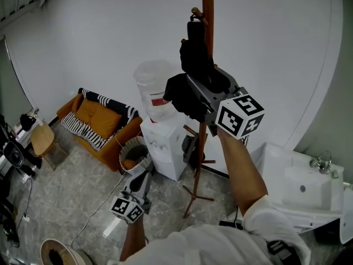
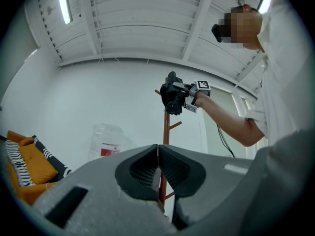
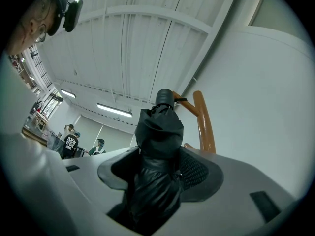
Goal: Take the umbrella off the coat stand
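Observation:
A folded black umbrella point(image 1: 194, 65) hangs by its top end from an upper peg of the brown wooden coat stand point(image 1: 207, 15). My right gripper point(image 1: 190, 95) is raised to it and shut on the umbrella point(image 3: 158, 146), whose black fabric bulges between the jaws; its handle end point(image 3: 165, 97) sits beside the stand's peg point(image 3: 203, 122). My left gripper point(image 1: 139, 184) hangs low near my waist, shut with nothing in it; the pads point(image 2: 158, 168) touch. From the left gripper view the stand point(image 2: 166, 127) and the right gripper point(image 2: 184, 96) appear ahead.
A water dispenser point(image 1: 160, 131) with a clear bottle stands left of the stand. An orange sofa point(image 1: 102, 126) and a basket point(image 1: 134, 154) are further left. A white sink point(image 1: 300, 186) is at the right. Several people point(image 3: 71, 141) stand far off.

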`<state>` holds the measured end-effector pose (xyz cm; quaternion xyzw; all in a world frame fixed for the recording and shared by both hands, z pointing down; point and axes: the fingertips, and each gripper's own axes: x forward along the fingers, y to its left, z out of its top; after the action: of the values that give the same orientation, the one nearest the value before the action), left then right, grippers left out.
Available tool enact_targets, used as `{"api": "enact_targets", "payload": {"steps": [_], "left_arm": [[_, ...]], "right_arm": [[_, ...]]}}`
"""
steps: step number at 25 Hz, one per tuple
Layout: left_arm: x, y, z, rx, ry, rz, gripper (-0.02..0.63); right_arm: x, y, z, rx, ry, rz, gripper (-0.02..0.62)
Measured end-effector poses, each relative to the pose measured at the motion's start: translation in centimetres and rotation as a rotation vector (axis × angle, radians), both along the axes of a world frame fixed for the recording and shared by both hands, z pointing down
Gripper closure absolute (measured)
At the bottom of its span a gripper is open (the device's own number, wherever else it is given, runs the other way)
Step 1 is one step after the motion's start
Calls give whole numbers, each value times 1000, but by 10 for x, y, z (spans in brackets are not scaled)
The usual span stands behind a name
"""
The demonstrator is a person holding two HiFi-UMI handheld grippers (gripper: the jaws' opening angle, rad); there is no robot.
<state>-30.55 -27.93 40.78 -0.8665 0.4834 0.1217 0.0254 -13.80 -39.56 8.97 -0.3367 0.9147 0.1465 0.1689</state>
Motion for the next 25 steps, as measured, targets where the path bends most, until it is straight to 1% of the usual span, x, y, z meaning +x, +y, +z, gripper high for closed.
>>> {"api": "enact_targets", "payload": {"steps": [9, 12, 19, 21, 25], "left_arm": [[-9, 7, 0, 2, -18, -27, 589], [-11, 11, -3, -1, -1, -42, 589], [-12, 11, 0, 8, -10, -42, 589], [-12, 12, -4, 4, -3, -50, 589], [-10, 11, -6, 0, -9, -47, 589]], "right_arm": [[0, 12, -22, 49, -24, -25, 339], [0, 18, -28, 64, -26, -34, 339], [-1, 22, -31, 80, -32, -50, 339], [-1, 24, -31, 80, -34, -59, 339], [-2, 30, -34, 108, -29, -72, 339]]}}
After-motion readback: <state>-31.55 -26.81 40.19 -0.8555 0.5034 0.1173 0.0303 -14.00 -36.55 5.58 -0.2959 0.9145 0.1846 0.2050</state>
